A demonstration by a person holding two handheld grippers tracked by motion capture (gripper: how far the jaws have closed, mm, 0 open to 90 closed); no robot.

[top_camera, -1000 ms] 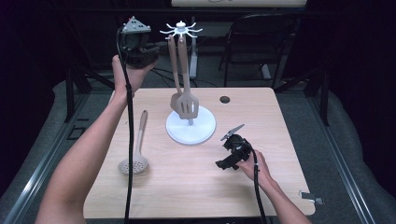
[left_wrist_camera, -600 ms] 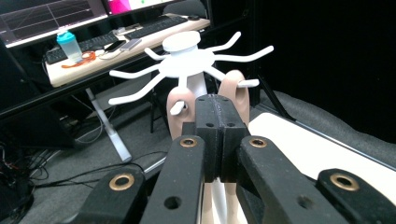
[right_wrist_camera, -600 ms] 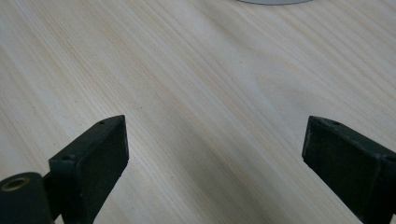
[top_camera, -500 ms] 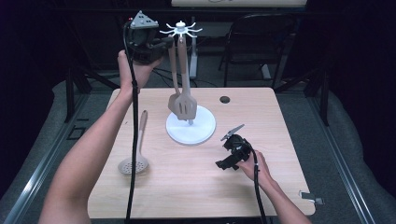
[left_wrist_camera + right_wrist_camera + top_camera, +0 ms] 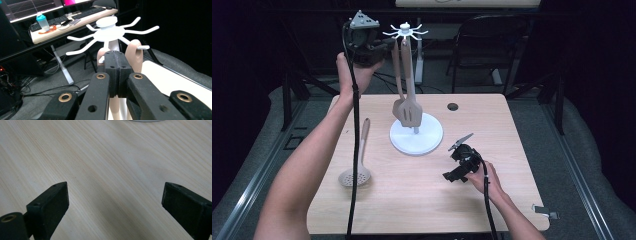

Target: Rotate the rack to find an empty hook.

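The left gripper (image 5: 117,62) was clamped shut, empty, beside the white utensil rack's (image 5: 405,33) top. The right gripper (image 5: 115,202) gaped open over the tabletop (image 5: 422,200) near its right edge.

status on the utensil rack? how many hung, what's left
Done: two utensils, a slotted spatula and another behind it, hang from the white rack.
In hand: the left gripper is shut and empty, jaws pointing at the rack's hooks; the right gripper rests open on the table.
Left: the skimmer spoon lies on the table, not yet hung.
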